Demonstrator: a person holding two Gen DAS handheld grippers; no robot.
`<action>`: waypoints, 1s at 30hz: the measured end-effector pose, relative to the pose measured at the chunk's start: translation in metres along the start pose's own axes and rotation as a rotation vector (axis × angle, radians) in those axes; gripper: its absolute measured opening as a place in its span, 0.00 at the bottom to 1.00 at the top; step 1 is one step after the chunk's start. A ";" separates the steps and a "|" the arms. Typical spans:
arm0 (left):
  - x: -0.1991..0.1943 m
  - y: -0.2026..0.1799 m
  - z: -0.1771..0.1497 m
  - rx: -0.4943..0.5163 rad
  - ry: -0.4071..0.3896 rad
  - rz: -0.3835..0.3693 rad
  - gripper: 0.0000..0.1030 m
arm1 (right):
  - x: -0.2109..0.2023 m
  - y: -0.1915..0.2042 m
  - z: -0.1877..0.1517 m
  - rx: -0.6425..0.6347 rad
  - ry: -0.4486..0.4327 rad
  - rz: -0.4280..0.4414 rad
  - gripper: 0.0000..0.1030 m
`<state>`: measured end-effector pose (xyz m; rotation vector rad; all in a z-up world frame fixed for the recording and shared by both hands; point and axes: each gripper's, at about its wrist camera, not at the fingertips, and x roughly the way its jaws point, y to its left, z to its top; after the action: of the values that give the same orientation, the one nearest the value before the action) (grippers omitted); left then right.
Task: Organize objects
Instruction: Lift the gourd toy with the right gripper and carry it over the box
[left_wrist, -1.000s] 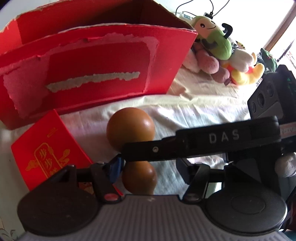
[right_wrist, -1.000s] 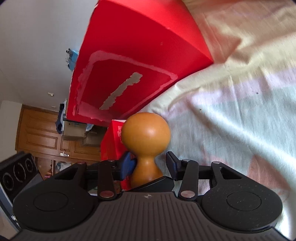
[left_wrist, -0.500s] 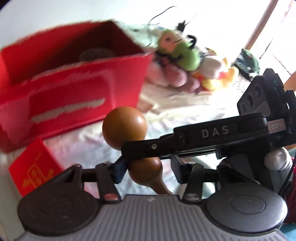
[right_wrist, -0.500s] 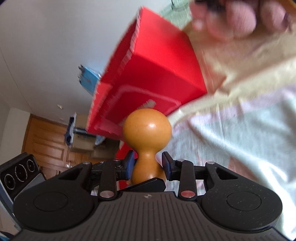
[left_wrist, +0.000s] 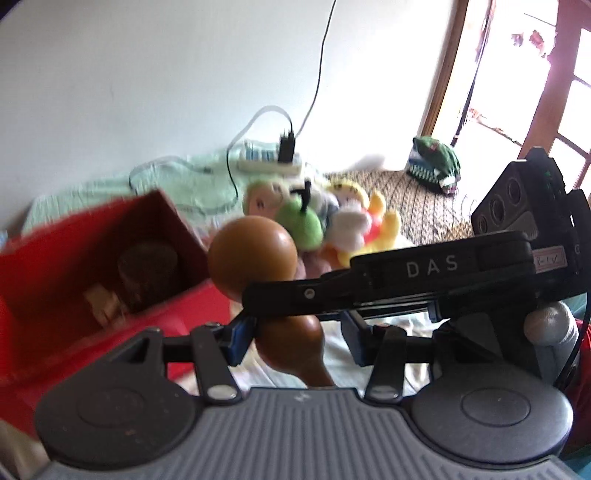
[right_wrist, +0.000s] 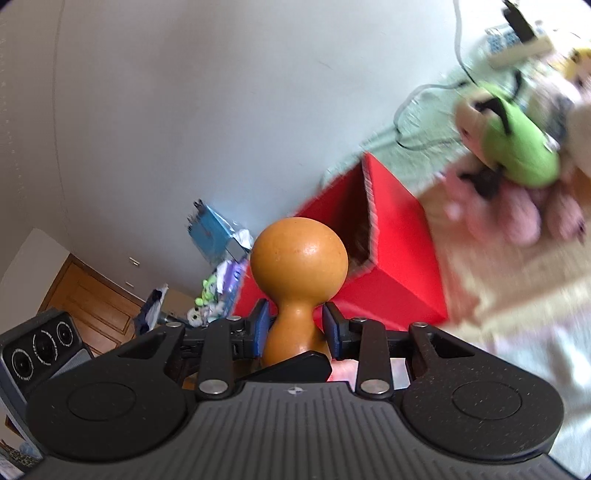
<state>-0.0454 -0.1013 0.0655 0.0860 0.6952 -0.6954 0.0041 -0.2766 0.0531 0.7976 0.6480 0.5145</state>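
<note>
Both tools hold one brown gourd (right_wrist: 299, 266) together, up in the air above the bed (right_wrist: 517, 350). The right tool (right_wrist: 293, 328) is clenched on the thin neck of the gourd, with a blue pad (right_wrist: 260, 325) pressing on each side, and the big round end sticks out in front of it. In the left view, the left tool (left_wrist: 295, 338) is squeezed on the smaller round part of the gourd (left_wrist: 291, 343), and its left blue pad (left_wrist: 240, 334) touches the side. The other pad looks just beside the gourd, but it is partly hidden, so I cannot tell if it touches. The right tool's black arm with white letters (left_wrist: 424, 273) crosses over the gourd just in front of the left tool. An open red box (left_wrist: 92, 266) sits in front of the left tool and to its left, with a dark round thing (left_wrist: 147, 266) inside it. From the right tool, the red box (right_wrist: 388, 266) is straight ahead, behind the gourd. Some soft toys (left_wrist: 325, 225) lie past the gourd on the bed, and a green one (right_wrist: 517, 147) is in front of the right tool, up and to its right. They look blurry. A white power strip (left_wrist: 269, 164) with a black plug lies farther back by the wall.
</note>
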 end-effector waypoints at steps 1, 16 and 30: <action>-0.003 0.003 0.004 0.011 -0.016 0.008 0.49 | 0.007 0.005 0.004 -0.010 -0.003 0.006 0.33; -0.041 0.122 0.044 -0.052 -0.137 0.115 0.49 | 0.135 0.061 0.054 -0.159 0.065 0.036 0.33; 0.020 0.211 0.011 -0.236 0.053 0.136 0.49 | 0.209 0.031 0.038 -0.061 0.286 -0.083 0.33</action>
<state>0.1020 0.0472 0.0302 -0.0655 0.8099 -0.4789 0.1702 -0.1425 0.0283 0.6416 0.9212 0.5756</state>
